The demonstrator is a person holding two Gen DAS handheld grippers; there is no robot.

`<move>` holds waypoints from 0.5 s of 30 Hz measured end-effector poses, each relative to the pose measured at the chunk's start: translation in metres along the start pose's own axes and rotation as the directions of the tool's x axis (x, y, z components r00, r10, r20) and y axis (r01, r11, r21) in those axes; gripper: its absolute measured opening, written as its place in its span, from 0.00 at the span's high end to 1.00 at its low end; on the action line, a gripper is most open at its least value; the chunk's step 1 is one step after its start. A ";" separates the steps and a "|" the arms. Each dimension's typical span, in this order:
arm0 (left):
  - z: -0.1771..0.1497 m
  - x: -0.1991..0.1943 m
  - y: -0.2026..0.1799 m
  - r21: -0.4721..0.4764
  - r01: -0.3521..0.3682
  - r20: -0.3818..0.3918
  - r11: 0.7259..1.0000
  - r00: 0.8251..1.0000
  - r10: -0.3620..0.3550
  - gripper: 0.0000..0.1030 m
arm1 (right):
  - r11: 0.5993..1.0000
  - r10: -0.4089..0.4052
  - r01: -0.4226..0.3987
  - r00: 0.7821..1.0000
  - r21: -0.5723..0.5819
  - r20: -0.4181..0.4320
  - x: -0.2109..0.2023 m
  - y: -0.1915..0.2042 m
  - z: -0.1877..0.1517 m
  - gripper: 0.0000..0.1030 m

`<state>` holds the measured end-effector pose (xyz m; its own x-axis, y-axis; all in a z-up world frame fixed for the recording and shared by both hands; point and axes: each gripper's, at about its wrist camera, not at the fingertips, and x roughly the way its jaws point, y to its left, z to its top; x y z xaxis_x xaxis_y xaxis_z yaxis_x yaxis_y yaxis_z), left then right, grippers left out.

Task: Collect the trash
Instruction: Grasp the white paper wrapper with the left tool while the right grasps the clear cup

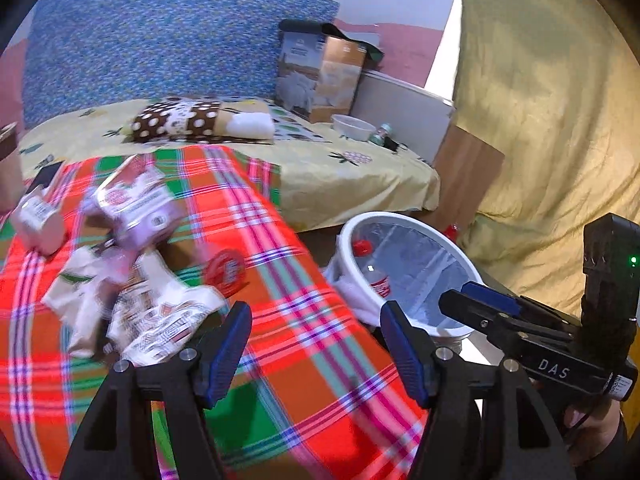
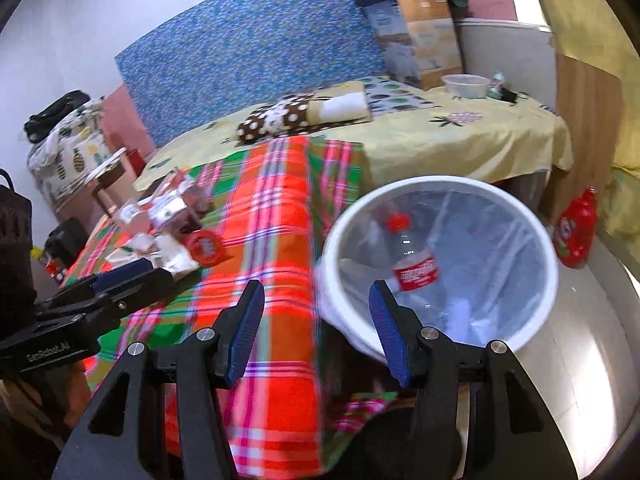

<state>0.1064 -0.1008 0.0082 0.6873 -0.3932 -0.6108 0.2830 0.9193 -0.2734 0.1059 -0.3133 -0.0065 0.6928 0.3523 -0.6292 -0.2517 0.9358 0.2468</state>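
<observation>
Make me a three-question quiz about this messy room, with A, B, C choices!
1. Where is the plastic bottle?
A. on the bed
B. in the white bin
C. on the checked cloth

2. What colour is the bottle's cap?
A. red
B. green
C. yellow

3. How are the left tongs?
A. squeezing a wrapper
B. holding the bottle
C. open and empty

Answers:
1 B, the bottle lies inside the bin.
2 A, the cap is red.
3 C, only cloth shows between the tongs; the wrappers lie apart.

Plaid-covered table (image 1: pixel 312 344), crumpled wrappers (image 1: pixel 160 320), red lid (image 1: pixel 226 272)
</observation>
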 end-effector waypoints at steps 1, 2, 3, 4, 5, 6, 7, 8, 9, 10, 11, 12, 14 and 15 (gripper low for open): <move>-0.002 -0.005 0.007 -0.018 -0.010 0.002 1.000 1.000 0.010 0.35 | 1.000 0.010 -0.010 1.000 -0.003 -0.002 0.001 0.004 0.000 0.45; -0.004 -0.009 0.012 -0.031 -0.019 0.004 0.999 1.000 0.019 0.35 | 1.000 0.012 -0.012 1.000 -0.010 -0.003 0.001 0.008 0.000 0.45; -0.005 -0.013 0.016 -0.038 -0.023 0.008 0.999 1.000 0.023 0.35 | 1.000 0.012 -0.012 1.000 -0.017 -0.007 0.003 0.012 0.000 0.45; -0.007 -0.018 0.020 -0.046 -0.029 0.013 0.999 0.999 0.030 0.35 | 1.000 0.013 -0.013 1.000 -0.023 -0.013 0.004 0.016 -0.001 0.45; -0.009 -0.021 0.023 -0.049 -0.036 0.018 0.998 0.999 0.037 0.35 | 0.999 0.018 -0.018 1.000 -0.027 -0.018 0.005 0.020 -0.002 0.45; -0.011 -0.025 0.027 -0.052 -0.047 0.023 0.998 0.999 0.048 0.35 | 0.999 0.025 -0.026 0.999 -0.033 -0.024 0.007 0.023 -0.003 0.45; -0.012 -0.029 0.030 -0.055 -0.058 0.027 0.997 0.998 0.059 0.35 | 0.999 0.032 -0.033 0.999 -0.041 -0.027 0.008 0.026 -0.003 0.45; -0.014 -0.032 0.032 -0.056 -0.066 0.032 0.996 0.997 0.068 0.35 | 0.998 0.038 -0.040 0.999 -0.051 -0.031 0.009 0.030 -0.003 0.45; -0.015 -0.037 0.035 -0.053 -0.077 0.039 0.996 0.996 0.079 0.35 | 0.997 0.044 -0.046 0.998 -0.058 -0.032 0.009 0.034 -0.004 0.45; -0.017 -0.041 0.038 -0.051 -0.091 0.045 0.995 0.995 0.094 0.35 | 0.996 0.054 -0.056 0.998 -0.066 -0.035 0.009 0.037 -0.004 0.45; -0.019 -0.045 0.041 -0.052 -0.100 0.049 0.994 0.994 0.103 0.35 | 0.995 0.063 -0.065 0.997 -0.072 -0.036 0.009 0.040 -0.004 0.45; -0.020 -0.047 0.043 -0.056 -0.103 0.050 0.993 0.993 0.106 0.35 | 0.995 0.069 -0.071 0.997 -0.076 -0.038 0.009 0.043 -0.004 0.45; -0.022 -0.053 0.052 -0.073 -0.114 0.052 0.991 0.992 0.117 0.35 | 0.993 0.085 -0.088 0.995 -0.083 -0.043 0.011 0.047 -0.004 0.45; -0.023 -0.055 0.055 -0.079 -0.119 0.051 0.990 0.991 0.123 0.35 | 0.992 0.091 -0.094 0.995 -0.085 -0.046 0.011 0.049 -0.004 0.45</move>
<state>0.0685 -0.0290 0.0092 0.7502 -0.2756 -0.6010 0.1455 0.9555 -0.2565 0.0984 -0.2634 -0.0042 0.6352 0.4360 -0.6375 -0.3726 0.8960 0.2416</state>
